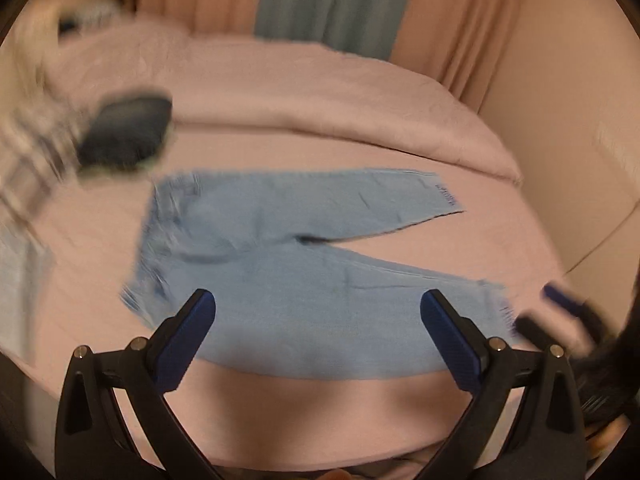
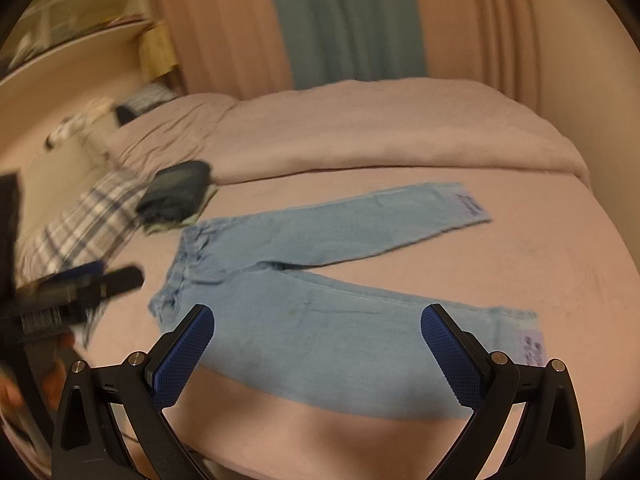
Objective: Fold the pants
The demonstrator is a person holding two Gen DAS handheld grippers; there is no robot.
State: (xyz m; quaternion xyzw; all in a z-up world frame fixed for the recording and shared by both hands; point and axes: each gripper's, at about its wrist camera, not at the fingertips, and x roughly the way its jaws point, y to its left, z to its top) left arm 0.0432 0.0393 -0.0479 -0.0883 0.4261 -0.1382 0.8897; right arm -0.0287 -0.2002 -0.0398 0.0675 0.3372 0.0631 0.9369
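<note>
Light blue pants [image 1: 288, 272] lie flat on the pink bed, waist to the left, both legs spread to the right in a V. They show the same way in the right wrist view [image 2: 320, 304]. My left gripper [image 1: 318, 304] is open and empty, held above the near leg. My right gripper [image 2: 318, 320] is open and empty, also above the near leg. The right gripper shows blurred at the right edge of the left wrist view [image 1: 560, 312]; the left gripper shows blurred at the left of the right wrist view [image 2: 80, 284].
A dark folded garment [image 2: 176, 196] lies just beyond the waist. A plaid cloth [image 2: 80, 232] lies left of it. A pink blanket [image 2: 360, 132] is bunched across the far bed. Curtains [image 2: 344, 20] hang behind. A shelf [image 2: 72, 40] stands at far left.
</note>
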